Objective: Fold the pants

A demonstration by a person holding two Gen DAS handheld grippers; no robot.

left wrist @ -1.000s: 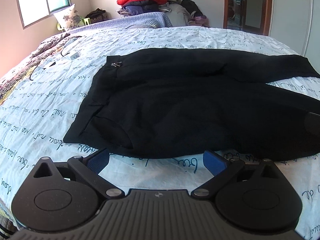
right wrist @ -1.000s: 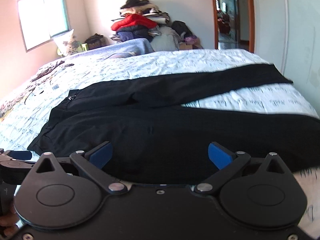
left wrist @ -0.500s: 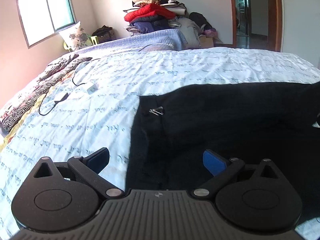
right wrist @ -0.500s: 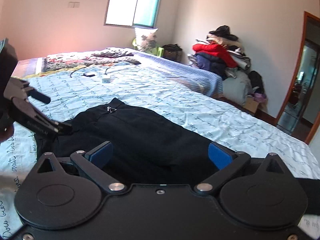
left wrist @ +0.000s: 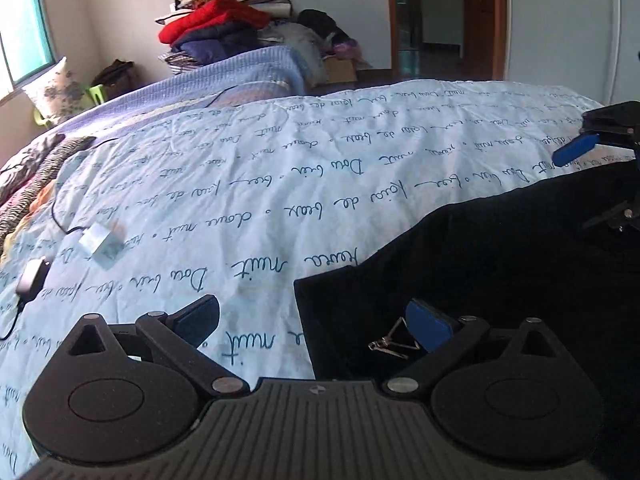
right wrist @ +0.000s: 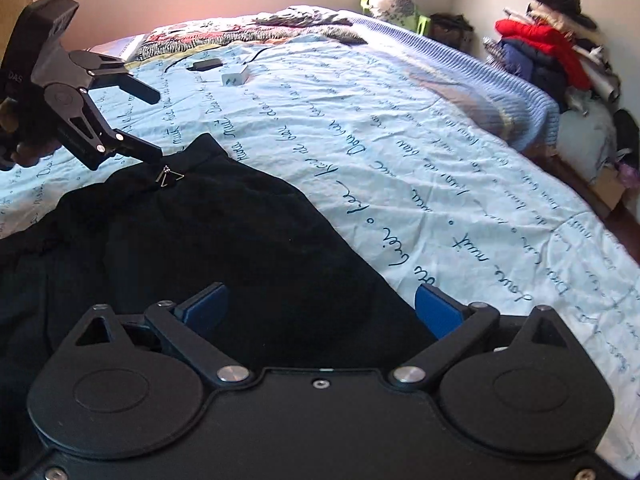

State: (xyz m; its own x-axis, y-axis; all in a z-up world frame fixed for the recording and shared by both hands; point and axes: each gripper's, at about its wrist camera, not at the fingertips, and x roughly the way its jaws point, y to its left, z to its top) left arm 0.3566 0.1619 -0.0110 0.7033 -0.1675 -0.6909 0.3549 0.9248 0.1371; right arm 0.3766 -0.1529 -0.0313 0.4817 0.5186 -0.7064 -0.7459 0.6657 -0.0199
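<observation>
We are seeing a white charger [left wrist: 100,242] lying on the far-left bedspread [left wrist: 280,184], and a clothes pile [left wrist: 224,32] sitting far behind.

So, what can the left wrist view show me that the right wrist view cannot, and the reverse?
Only the left wrist view shows the open doorway and the right gripper, open. Only the right wrist view shows the left gripper, open, at the pants' corner beside the metal clasp. Both show the black pants, the script-printed bedspread, the white charger and the clothes pile.
</observation>
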